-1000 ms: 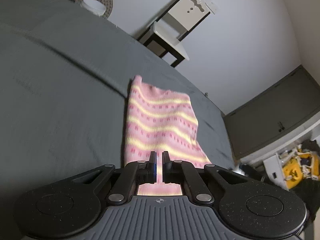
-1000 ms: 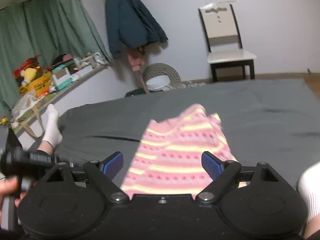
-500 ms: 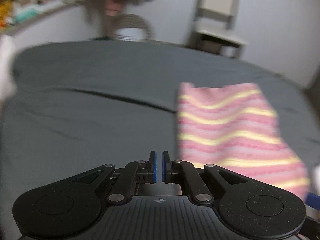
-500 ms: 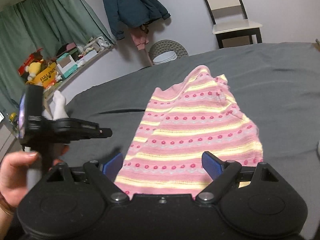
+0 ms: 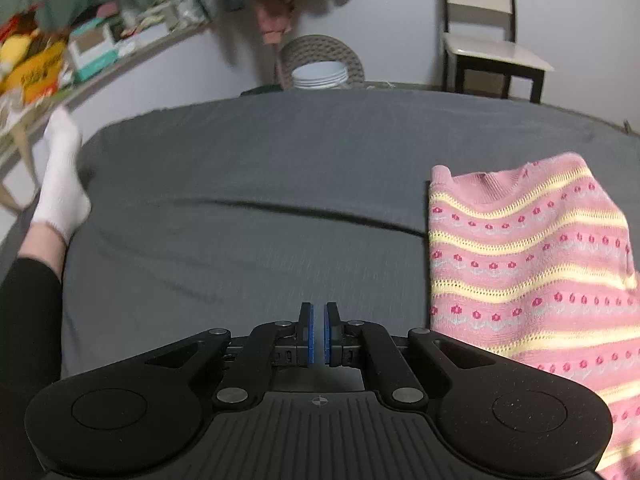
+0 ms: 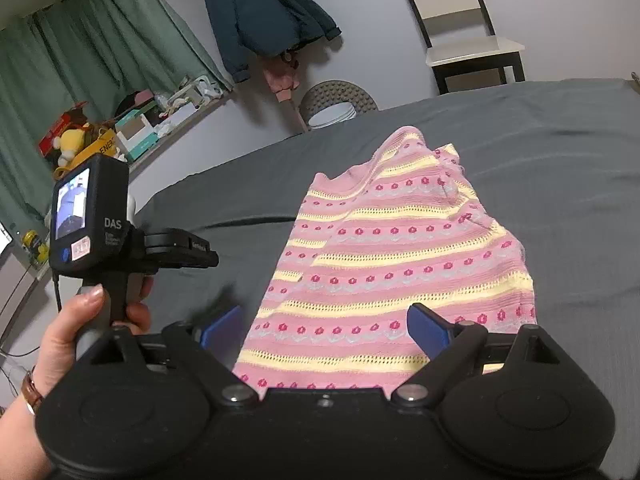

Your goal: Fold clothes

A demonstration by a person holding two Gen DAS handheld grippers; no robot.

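Right wrist: sweater (image 6: 392,264) lies lengthwise, collar pointing away.

The room is dim and evenly lit, with a cool grey cast and no glare, and only soft shadows sit under the folds of the grey bedsheet (image 5: 248,184) and beside the dark coat (image 6: 264,12) on the wall. Both views bow strongly toward black rounded corners, curving the chair (image 6: 460,20) and the sheet's far edge. The left wrist view smears at its left edge, where the cluttered shelf (image 5: 72,56) and white sock (image 5: 60,176) blur, while the pink striped sweater (image 6: 392,264) looks fairly crisp.
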